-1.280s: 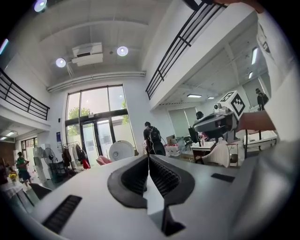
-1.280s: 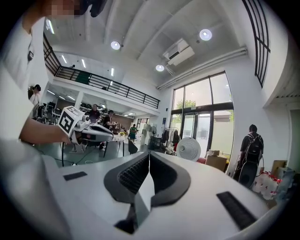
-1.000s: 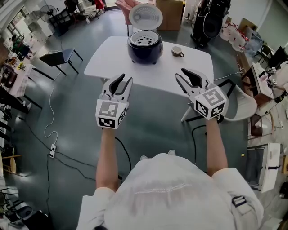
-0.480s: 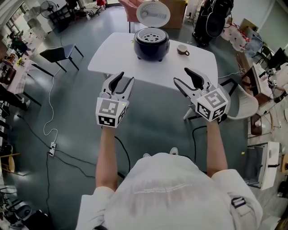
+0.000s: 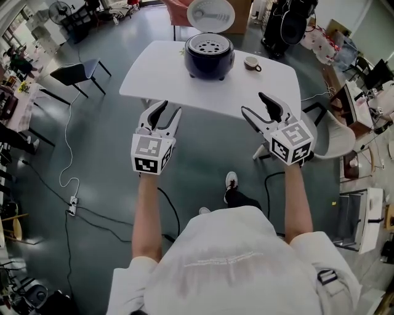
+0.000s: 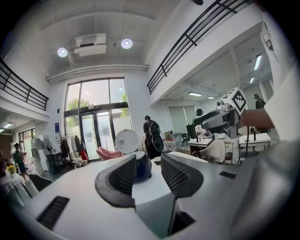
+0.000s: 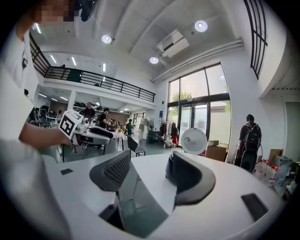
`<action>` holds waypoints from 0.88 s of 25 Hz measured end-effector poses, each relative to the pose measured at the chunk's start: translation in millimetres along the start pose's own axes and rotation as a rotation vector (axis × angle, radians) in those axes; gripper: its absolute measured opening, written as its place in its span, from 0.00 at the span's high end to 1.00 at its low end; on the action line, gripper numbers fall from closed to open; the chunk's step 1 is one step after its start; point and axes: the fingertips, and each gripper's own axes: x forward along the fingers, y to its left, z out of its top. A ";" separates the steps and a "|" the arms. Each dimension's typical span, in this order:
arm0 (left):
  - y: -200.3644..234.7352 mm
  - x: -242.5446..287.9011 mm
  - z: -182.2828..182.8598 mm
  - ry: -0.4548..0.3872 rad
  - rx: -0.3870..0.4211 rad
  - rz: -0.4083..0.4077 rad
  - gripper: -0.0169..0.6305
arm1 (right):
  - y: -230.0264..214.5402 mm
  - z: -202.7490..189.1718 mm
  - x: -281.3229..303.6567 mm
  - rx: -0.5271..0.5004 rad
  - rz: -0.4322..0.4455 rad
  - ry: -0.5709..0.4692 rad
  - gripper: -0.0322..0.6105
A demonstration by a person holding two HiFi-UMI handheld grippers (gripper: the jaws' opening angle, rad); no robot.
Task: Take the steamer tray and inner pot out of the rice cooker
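- Table [image 5: 154, 80]: white, ahead of you.
- Rice cooker [image 5: 209, 60]: dark, at the table's far side, lid [image 5: 211, 13] raised.
- Steamer tray [image 5: 209, 45]: perforated, seated in the cooker's top. The inner pot is hidden beneath it.
- Cup [image 5: 251, 62]: near the cooker, to its right.
- Your left hand-held gripper [image 5: 171, 107]: jaws apart, nothing between them, short of the table's near edge.
- Your right hand-held gripper [image 5: 253, 103]: jaws opening, nothing between them, level with the left.
- Chair [image 5: 77, 71]: left of the table.
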 end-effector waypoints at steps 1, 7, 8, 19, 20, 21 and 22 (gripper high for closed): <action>2.6 3.5 -0.8 0.003 -0.001 0.000 0.70 | -3.7 0.7 3.4 0.004 -0.002 -0.005 0.51; 21.9 40.1 -8.7 0.027 0.018 -0.013 0.70 | -35.6 -0.2 40.7 0.022 -0.006 -0.033 0.51; 26.2 50.4 -9.6 0.030 0.021 -0.013 0.70 | -44.4 -1.9 49.1 0.026 -0.004 -0.037 0.50; 88.9 193.1 7.6 0.087 0.077 -0.033 0.70 | -172.6 -6.2 161.3 0.064 0.032 -0.050 0.50; 93.9 205.7 10.0 0.095 0.086 -0.037 0.70 | -184.3 -6.7 169.7 0.071 0.033 -0.052 0.50; 98.7 217.3 11.4 0.104 0.094 -0.043 0.70 | -194.6 -8.0 177.7 0.081 0.035 -0.052 0.50; 102.8 228.1 11.8 0.115 0.100 -0.050 0.70 | -203.4 -10.6 185.1 0.092 0.036 -0.049 0.50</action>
